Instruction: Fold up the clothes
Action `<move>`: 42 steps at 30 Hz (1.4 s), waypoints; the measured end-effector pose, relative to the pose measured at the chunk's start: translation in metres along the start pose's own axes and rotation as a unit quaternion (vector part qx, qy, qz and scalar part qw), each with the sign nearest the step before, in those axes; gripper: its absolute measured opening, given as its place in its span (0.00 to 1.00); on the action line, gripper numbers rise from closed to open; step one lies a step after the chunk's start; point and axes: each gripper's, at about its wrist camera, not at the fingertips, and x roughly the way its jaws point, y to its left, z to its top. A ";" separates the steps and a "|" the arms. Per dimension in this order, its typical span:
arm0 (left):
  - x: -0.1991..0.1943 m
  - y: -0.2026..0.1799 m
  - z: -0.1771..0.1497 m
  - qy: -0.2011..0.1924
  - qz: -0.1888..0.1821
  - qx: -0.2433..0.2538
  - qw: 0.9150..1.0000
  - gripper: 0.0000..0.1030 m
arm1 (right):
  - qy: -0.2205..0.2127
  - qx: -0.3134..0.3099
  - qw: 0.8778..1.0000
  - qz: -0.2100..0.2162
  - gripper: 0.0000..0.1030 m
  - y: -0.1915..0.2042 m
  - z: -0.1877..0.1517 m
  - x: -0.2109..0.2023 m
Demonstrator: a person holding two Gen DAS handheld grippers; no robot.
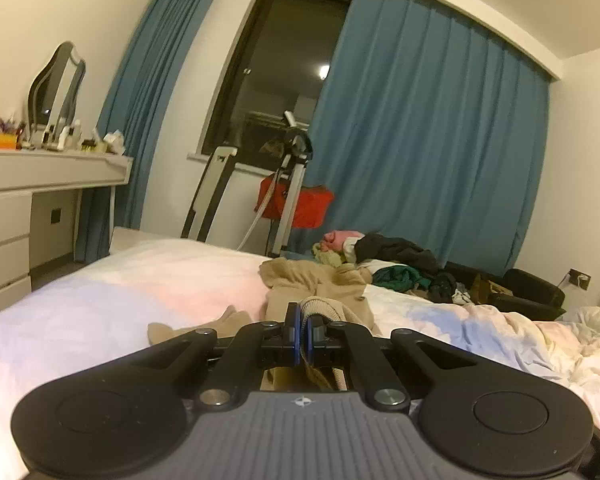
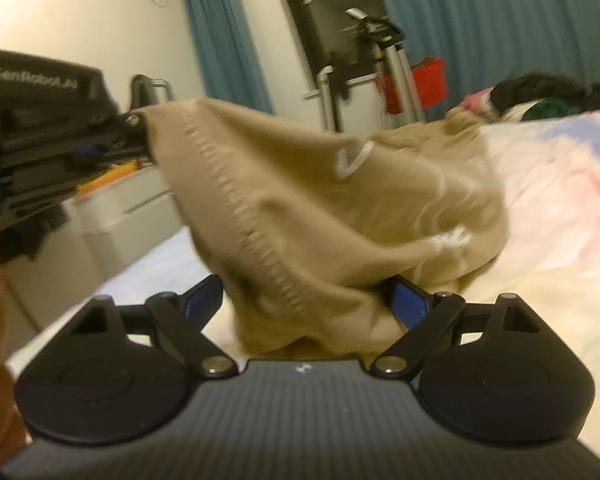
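A tan garment with a ribbed waistband and white drawstring lies across the bed in the left wrist view (image 1: 300, 280) and hangs lifted in the right wrist view (image 2: 320, 200). My left gripper (image 1: 303, 330) is shut on its waistband edge; it also shows in the right wrist view (image 2: 140, 136), holding the fabric up at the left. My right gripper (image 2: 304, 300) is open, its blue pads wide apart, with the hanging cloth draped between the fingers (image 2: 410, 302).
The bed (image 1: 120, 300) has a pastel pink and blue sheet. A pile of mixed clothes (image 1: 396, 260) lies at its far side. A white dresser (image 1: 40, 184) stands left, a tripod (image 1: 288, 184) and blue curtains (image 1: 420, 140) behind.
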 end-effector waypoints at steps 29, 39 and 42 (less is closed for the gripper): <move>-0.009 -0.056 -0.025 0.001 -0.070 0.045 0.997 0.03 | -0.050 0.115 0.987 -0.097 0.88 -0.085 0.064 -0.077; -0.010 -0.062 -0.027 -0.004 -0.072 0.040 0.997 0.03 | 0.096 0.095 0.976 -0.168 0.87 -0.090 0.016 -0.003; -0.006 -0.061 -0.028 -0.001 -0.067 0.039 0.997 0.03 | 0.087 0.119 0.970 -0.191 0.87 -0.097 0.011 -0.007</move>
